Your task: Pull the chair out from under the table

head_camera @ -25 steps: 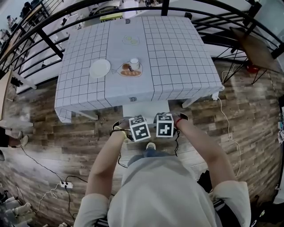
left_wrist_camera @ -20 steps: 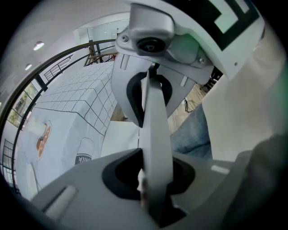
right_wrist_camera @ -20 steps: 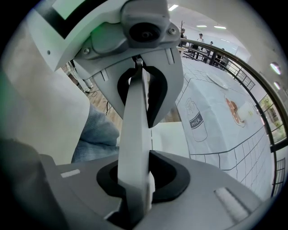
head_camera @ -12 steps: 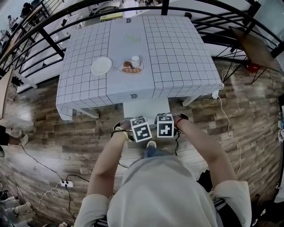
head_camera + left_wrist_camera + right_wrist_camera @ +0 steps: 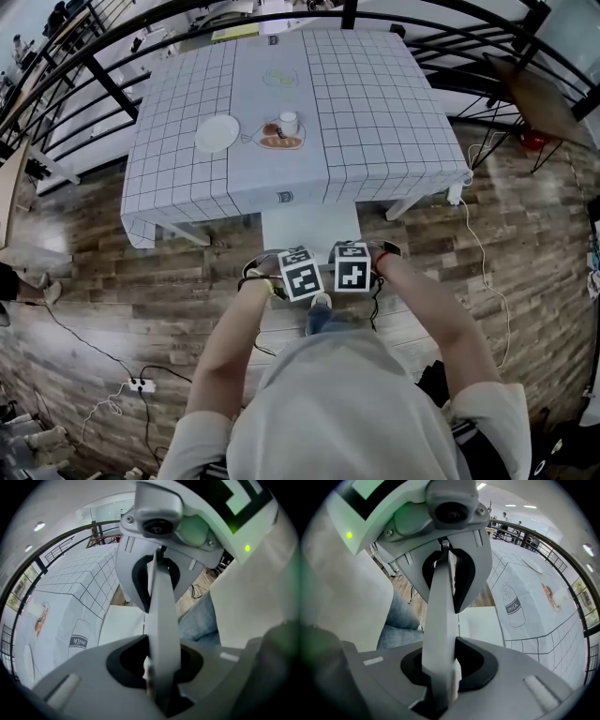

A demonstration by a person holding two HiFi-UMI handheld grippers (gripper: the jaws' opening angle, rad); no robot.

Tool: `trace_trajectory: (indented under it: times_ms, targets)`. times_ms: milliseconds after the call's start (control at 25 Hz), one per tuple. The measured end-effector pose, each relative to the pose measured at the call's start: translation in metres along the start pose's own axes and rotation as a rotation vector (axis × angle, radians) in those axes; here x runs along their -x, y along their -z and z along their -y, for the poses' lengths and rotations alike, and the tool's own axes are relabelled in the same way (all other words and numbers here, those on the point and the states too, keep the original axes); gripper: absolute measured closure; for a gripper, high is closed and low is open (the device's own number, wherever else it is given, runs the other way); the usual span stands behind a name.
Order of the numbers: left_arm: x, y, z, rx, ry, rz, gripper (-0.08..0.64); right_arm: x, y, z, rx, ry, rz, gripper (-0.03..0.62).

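A white chair (image 5: 309, 225) stands partly out from under the table (image 5: 375, 112), which wears a grid-pattern cloth. Side by side at the chair's near edge, my left gripper (image 5: 300, 274) and right gripper (image 5: 352, 267) both point steeply down. In the left gripper view the chair's white backrest (image 5: 161, 616) runs up between the jaws, which are shut on it. The right gripper view shows the same backrest (image 5: 440, 616) clamped by that gripper, with the seat (image 5: 480, 625) beyond. The fingertips are hidden under the marker cubes in the head view.
On the table are a white plate (image 5: 217, 133), a plate of bread (image 5: 279, 142) and a cup (image 5: 288, 122). A black railing (image 5: 112, 89) curves behind the table. A brown chair (image 5: 539, 103) stands at right. Cables (image 5: 483, 262) and a power strip (image 5: 141, 384) lie on the wooden floor.
Both grippers have drawn back from the table with the chair in them. More of the white seat now shows beyond the tablecloth's edge.
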State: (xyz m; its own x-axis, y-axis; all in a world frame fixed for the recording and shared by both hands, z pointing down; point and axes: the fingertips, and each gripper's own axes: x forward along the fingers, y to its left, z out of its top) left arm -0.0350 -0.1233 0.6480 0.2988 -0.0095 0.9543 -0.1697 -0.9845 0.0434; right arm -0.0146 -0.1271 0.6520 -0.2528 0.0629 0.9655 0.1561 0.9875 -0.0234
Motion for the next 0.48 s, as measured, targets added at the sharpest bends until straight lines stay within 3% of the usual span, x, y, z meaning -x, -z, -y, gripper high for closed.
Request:
trace_trajectory:
  times_ms: [480]
  targets:
    - [0.000,0.007,0.036,0.000,0.009,-0.001,0.474,-0.002,-0.006,-0.037,0.001,-0.006,-0.010,0.517]
